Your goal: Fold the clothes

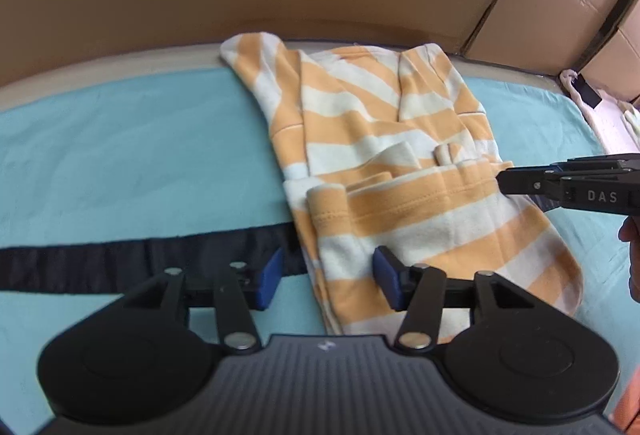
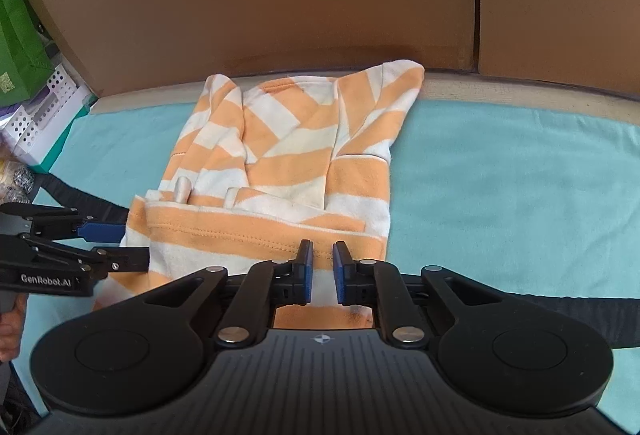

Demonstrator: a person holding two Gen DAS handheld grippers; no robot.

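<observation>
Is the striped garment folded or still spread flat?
Partly folded: the striped garment has both sleeves turned inward and its stitched hem doubled up over the body on the teal cover.

"das" on right gripper, "genrobot.ai" on left gripper

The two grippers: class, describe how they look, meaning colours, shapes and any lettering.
Both grippers, left and right, are black, with blue pads on the fingers, silver rivets on angled link arms, two round housings and a ribbed grey body. Seen from the side, the left bears "GenRobot.AI" in white; the right bears "DAS".
</observation>
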